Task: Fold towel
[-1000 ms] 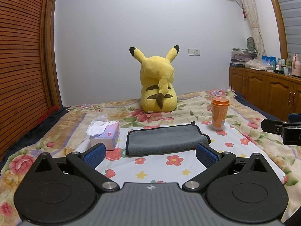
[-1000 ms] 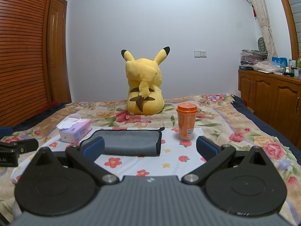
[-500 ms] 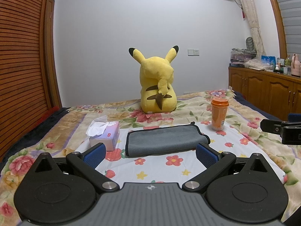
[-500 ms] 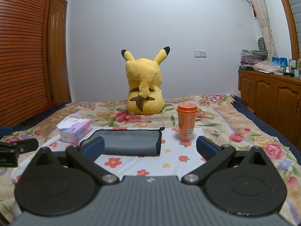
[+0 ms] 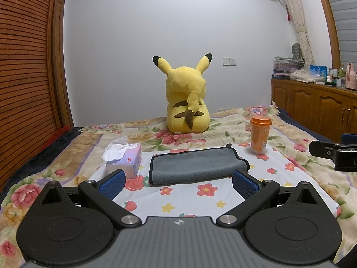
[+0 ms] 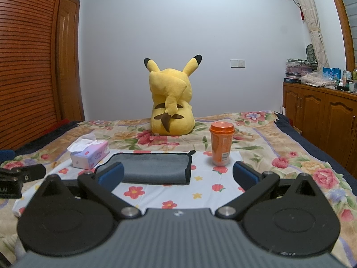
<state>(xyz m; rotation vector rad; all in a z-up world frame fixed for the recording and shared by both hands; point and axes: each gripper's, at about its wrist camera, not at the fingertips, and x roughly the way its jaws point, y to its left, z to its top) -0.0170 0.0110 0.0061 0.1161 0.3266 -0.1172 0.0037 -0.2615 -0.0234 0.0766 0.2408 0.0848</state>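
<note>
Black left gripper and right gripper, blue ribbed pads, silver screws.

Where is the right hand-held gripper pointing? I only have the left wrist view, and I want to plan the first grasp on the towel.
Observer: In the right wrist view, the right hand-held gripper is wide open and empty. It faces the right end of the towel.
Operator: Is anything close to that end?
Observer: The orange cup stands upright just to the right of it, apart from the towel.
Operator: Where does my left one sit from there?
Observer: The left hand-held gripper shows only its tip at the left edge, left of the tissue box.
</note>
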